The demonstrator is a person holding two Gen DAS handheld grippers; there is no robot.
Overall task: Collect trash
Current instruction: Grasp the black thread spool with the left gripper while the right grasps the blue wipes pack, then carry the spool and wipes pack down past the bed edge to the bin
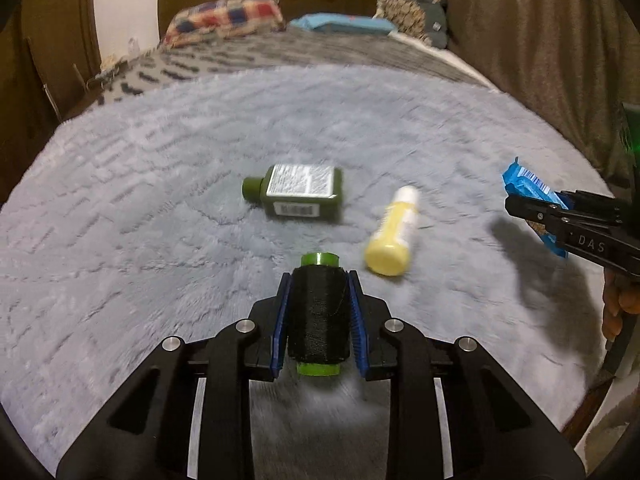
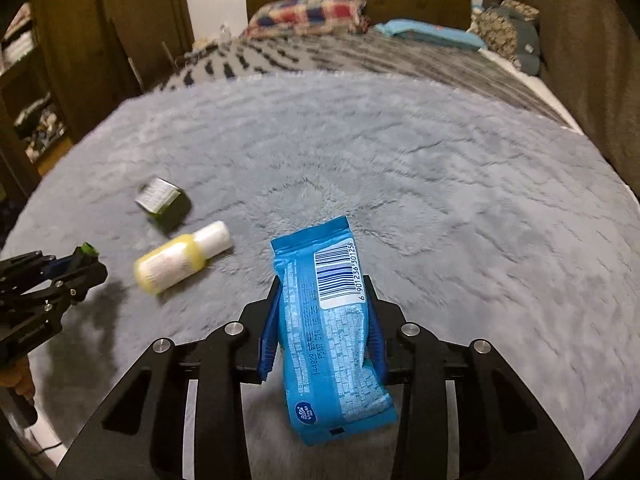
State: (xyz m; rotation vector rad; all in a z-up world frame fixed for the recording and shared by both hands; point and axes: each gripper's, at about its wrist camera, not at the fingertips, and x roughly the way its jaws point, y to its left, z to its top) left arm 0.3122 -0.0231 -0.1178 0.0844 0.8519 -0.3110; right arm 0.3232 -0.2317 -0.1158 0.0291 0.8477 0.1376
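My left gripper [image 1: 319, 312] clamps a black spool [image 1: 318, 316]; right gripper [image 2: 322, 320] clamps a blue packet [image 2: 328, 332]. Above the blanket [image 1: 160, 200], green bottle [image 1: 298, 194] and yellow bottle [image 1: 394, 240] lie on it.

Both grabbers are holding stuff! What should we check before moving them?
1. Left gripper shut on spool: ok.
2. Right gripper shut on blue packet: ok.
3. Both items lifted off the blanket: cannot tell.
4. Grippers apart from each other: ok.
5. Trash still lying there, green bottle and yellow bottle: not ok.
6. Bin to drop into in view: not ok.
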